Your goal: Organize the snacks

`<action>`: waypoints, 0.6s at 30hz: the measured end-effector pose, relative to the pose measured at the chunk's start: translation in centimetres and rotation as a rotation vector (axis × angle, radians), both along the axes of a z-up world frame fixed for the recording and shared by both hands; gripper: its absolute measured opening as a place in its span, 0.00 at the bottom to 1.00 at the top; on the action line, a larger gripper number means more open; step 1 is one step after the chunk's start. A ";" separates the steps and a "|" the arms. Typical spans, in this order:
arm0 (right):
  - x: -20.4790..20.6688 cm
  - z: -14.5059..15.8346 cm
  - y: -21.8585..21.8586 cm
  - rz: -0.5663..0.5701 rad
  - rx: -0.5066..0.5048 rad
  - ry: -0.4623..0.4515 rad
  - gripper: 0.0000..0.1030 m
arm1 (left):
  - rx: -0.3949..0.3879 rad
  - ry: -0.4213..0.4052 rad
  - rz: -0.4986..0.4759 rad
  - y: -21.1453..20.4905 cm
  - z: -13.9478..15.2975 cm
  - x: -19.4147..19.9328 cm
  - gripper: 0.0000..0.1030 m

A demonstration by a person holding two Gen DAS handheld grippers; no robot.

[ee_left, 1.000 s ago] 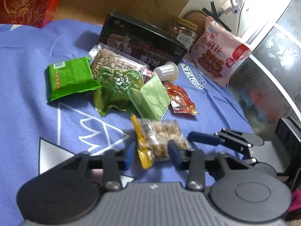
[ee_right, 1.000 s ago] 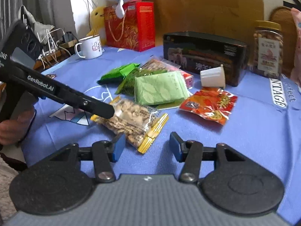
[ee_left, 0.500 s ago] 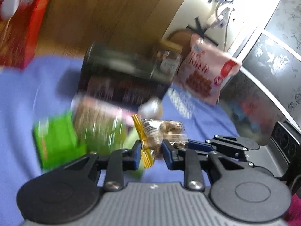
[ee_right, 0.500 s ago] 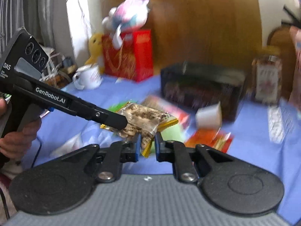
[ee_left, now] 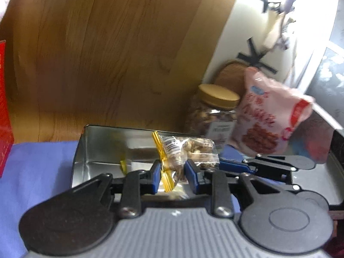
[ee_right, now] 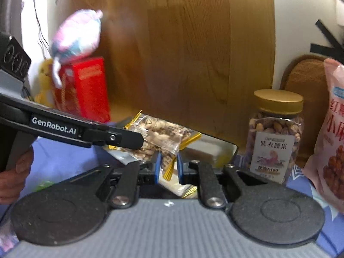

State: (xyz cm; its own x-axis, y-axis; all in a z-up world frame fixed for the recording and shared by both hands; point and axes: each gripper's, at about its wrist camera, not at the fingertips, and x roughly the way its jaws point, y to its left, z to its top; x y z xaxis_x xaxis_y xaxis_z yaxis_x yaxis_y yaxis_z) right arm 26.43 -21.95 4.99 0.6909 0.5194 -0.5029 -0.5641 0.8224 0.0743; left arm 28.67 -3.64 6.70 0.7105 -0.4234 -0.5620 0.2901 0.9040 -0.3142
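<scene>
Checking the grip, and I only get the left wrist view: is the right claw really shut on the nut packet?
Observer: Yes. The right wrist view shows the right claw shut on the nut packet, pinching its gold-edged end.
Operator: My view crops the red box. Anything on it?
Observer: A plush toy sits on top of it.
Operator: The nut jar label is blurred here.
Observer: In the right wrist view its white label faces the camera, with Chinese characters legible.

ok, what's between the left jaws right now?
The clear peanut packet with gold-striped ends, pinched at its near end over the open tin box. The left wrist view shows it; the right gripper grips it too.
</scene>
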 end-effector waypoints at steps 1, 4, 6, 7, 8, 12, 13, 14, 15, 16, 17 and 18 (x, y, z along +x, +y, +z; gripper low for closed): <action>0.6 -0.4 0.2 0.000 -0.009 0.011 0.19 | 0.018 0.005 0.012 0.0 -0.5 0.6 0.26; 2.2 -1.3 0.9 0.012 -0.022 0.050 0.28 | 0.087 0.019 0.070 0.0 -1.3 1.7 0.31; 2.7 -1.6 1.3 -0.003 -0.027 0.053 0.40 | 0.137 0.008 0.114 0.2 -1.5 1.9 0.35; 2.6 -1.6 1.3 -0.011 -0.022 0.045 0.41 | 0.146 0.004 0.127 0.4 -1.6 1.7 0.36; 2.5 -1.5 1.2 -0.014 -0.011 0.044 0.41 | 0.148 0.004 0.139 0.7 -1.6 1.6 0.40; 0.9 -1.0 0.1 -0.027 0.044 0.032 0.41 | 0.167 -0.006 0.197 1.4 -1.3 0.3 0.47; 0.5 -0.7 -0.2 -0.036 0.054 0.030 0.41 | 0.174 -0.011 0.208 1.5 -1.2 -0.3 0.49; -0.3 -0.5 -0.6 -0.047 0.070 0.029 0.41 | 0.181 -0.017 0.220 1.6 -1.1 -1.0 0.51; -1.3 -0.4 -1.1 -0.057 0.090 0.028 0.41 | 0.190 -0.023 0.232 1.6 -0.9 -1.8 0.52; -2.5 -0.2 -1.6 -0.067 0.111 0.021 0.44 | 0.200 -0.031 0.244 1.5 -0.7 -2.7 0.54; -3.7 -0.2 -2.1 -0.081 0.131 0.010 0.48 | 0.208 -0.040 0.254 1.5 -0.6 -3.6 0.57; -4.7 -0.2 -2.7 -0.098 0.149 0.001 0.58 | 0.216 -0.053 0.265 1.4 -0.5 -4.9 0.59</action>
